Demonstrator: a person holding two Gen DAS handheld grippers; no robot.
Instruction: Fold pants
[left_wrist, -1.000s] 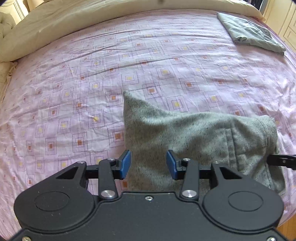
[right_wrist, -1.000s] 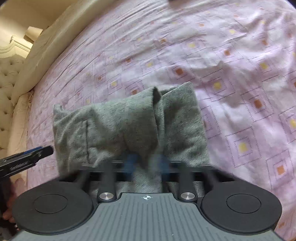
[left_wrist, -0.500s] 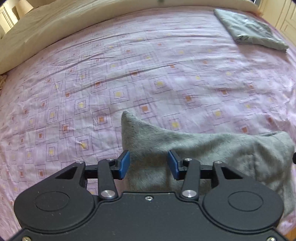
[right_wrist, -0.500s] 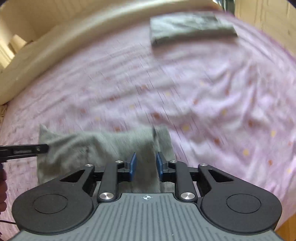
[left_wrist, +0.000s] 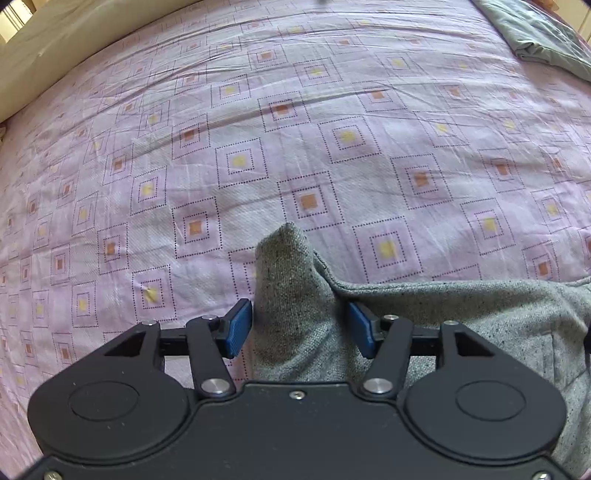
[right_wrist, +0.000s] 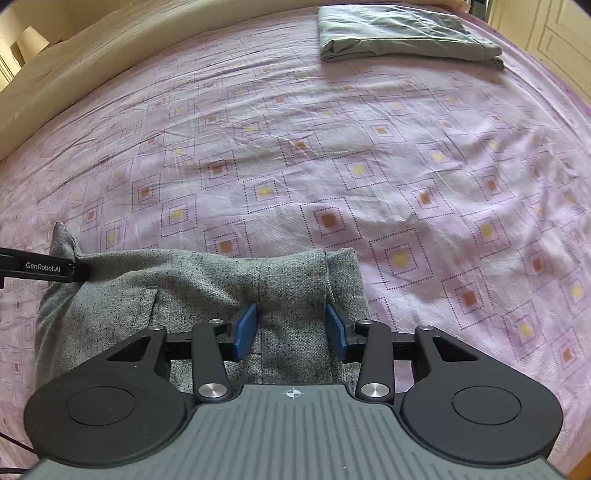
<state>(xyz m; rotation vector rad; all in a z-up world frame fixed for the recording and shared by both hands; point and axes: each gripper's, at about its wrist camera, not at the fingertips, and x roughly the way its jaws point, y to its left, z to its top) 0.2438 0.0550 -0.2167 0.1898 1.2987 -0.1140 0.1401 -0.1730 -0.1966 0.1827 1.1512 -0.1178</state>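
Note:
The grey flecked pants (right_wrist: 207, 291) lie folded into a short bundle on the pink bed sheet (right_wrist: 332, 155), near its front edge. My right gripper (right_wrist: 291, 332) hovers over the bundle's right end. Its jaws are opening, the blue pads stand apart, and the cloth lies between and below them without being pinched. My left gripper (left_wrist: 300, 329) is low over the left end. A peaked corner of the pants (left_wrist: 291, 273) stands up between its pads. These jaws are opening too, beside the cloth. One of the left gripper's fingers (right_wrist: 44, 266) shows at that corner in the right wrist view.
A folded grey-green garment (right_wrist: 406, 40) lies at the far right of the bed, also in the left wrist view (left_wrist: 546, 37). A beige duvet (right_wrist: 74, 85) runs along the far side. Cream cupboard doors (right_wrist: 554, 40) stand past the bed's right edge.
My right gripper has let go of the pants' fold and its pads have spread. My left gripper has sunk onto the left corner, which now pokes up between its wider pads.

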